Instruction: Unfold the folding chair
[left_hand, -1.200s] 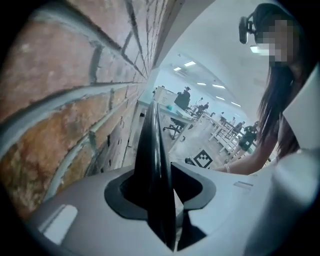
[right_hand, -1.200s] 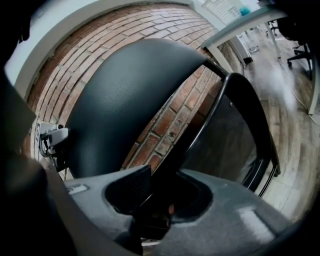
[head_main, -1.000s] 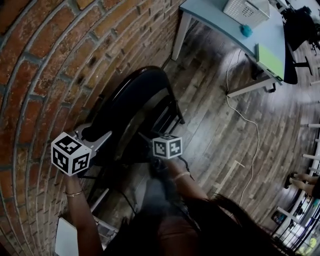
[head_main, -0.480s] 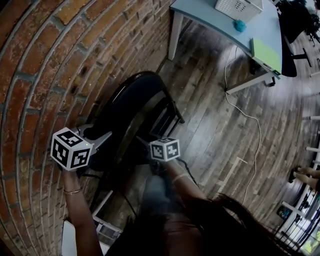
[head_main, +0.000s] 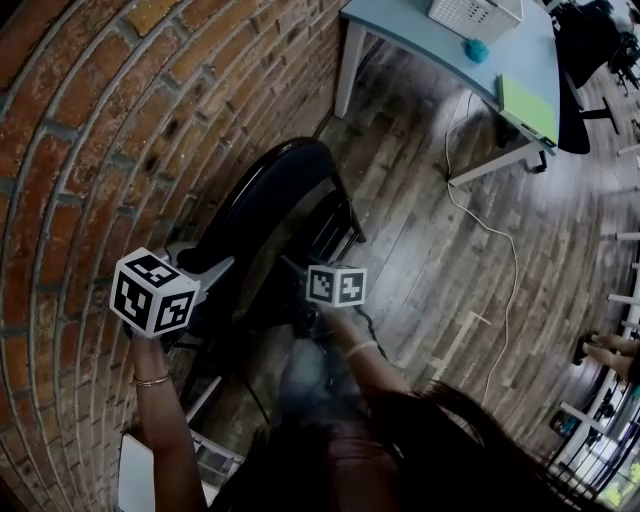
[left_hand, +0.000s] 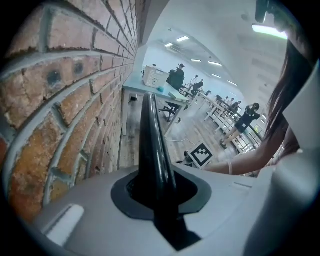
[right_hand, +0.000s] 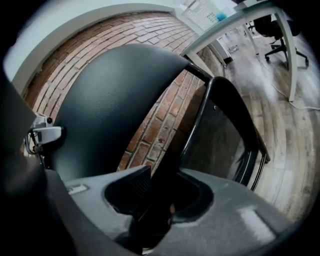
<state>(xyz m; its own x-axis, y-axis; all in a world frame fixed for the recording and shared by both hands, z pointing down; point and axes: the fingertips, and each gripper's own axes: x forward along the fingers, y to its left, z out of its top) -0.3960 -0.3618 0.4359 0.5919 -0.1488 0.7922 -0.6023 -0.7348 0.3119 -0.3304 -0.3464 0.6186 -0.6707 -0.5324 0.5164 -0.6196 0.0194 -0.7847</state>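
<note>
Item: folding chair (head_main: 265, 200), black and glossy. It sits at the centre of the head view, close against the brick wall (head_main: 90, 120), which fills 7 to 12 o'clock. The backrest (right_hand: 100, 100) is curved and plain. The seat frame (right_hand: 220, 115), of black tube, stands off it, and brick shows through the gap in the right gripper view.

Left claw (left_hand: 159, 192): jaws narrow, just been closing, clamped on the thin edge of the backrest, which runs up between them. It is at 8 o'clock of the chair in the head view.

Right claw (right_hand: 160, 200): jaws about half apart, closed on the black tube of the seat frame, at 5 o'clock of the chair.

Markings: left cube (head_main: 153, 292) and right cube (head_main: 336, 286) bear black-and-white square markers. A pale label (right_hand: 76, 189) on the right claw's body is too small to read.

Surface: floor (head_main: 440, 260) of dark, worn wooden planks, with a white cable (head_main: 490, 250) trailing across it at 3 o'clock.

Room: pale blue table (head_main: 440, 40) on white legs at 1 o'clock, carrying a white slotted basket (head_main: 475, 12), a teal ball (head_main: 477, 50) and a green pad (head_main: 530, 108). A black office chair (head_main: 585, 60) stands beyond it at 2 o'clock. The left gripper view shows a long hall with further tables, strip lights (left_hand: 182, 38) on a white ceiling, and several people (left_hand: 245, 120) standing far off.
</note>
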